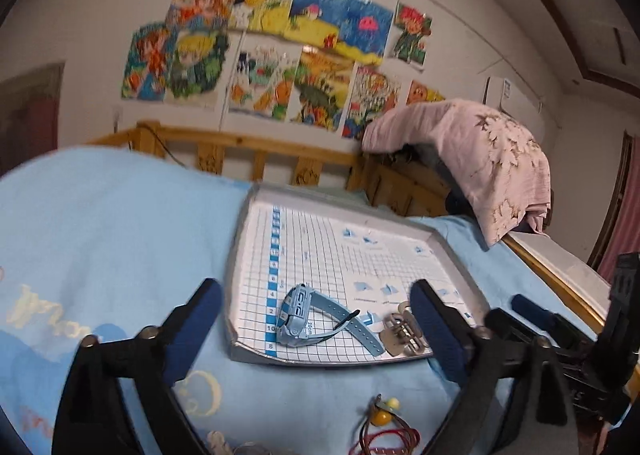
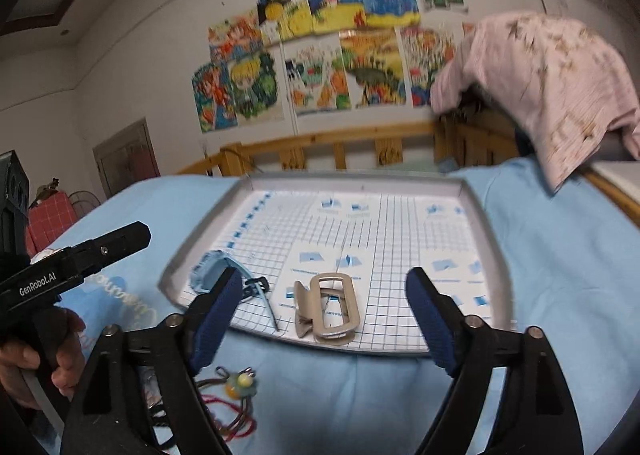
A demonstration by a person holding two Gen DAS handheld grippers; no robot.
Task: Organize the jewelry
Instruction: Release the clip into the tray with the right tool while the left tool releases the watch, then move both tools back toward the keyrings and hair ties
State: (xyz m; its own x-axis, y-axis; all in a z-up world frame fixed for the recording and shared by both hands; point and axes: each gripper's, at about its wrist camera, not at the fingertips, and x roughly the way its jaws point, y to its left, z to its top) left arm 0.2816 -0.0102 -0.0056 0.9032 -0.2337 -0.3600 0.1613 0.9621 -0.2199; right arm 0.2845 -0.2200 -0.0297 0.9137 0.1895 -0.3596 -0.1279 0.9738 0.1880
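Note:
A shallow tray (image 1: 448,243) with a blue grid liner lies on a light blue bedspread. In it lie a light blue watch (image 1: 308,315) and a beige hair claw clip (image 1: 402,331). In the right wrist view the tray (image 2: 490,239) holds the watch (image 2: 212,271) at its left and the clip (image 2: 332,305) near the front edge. A red cord bracelet with yellow beads (image 1: 384,429) lies on the bedspread in front of the tray; it also shows in the right wrist view (image 2: 236,391). My left gripper (image 1: 316,315) is open and empty. My right gripper (image 2: 324,307) is open and empty.
A wooden bed rail (image 1: 256,151) runs behind the tray. A pink floral cloth (image 1: 492,159) hangs over the rail at the right. Colourful drawings (image 1: 280,51) cover the wall. The other gripper (image 2: 76,259) is held by a hand at the left of the right wrist view.

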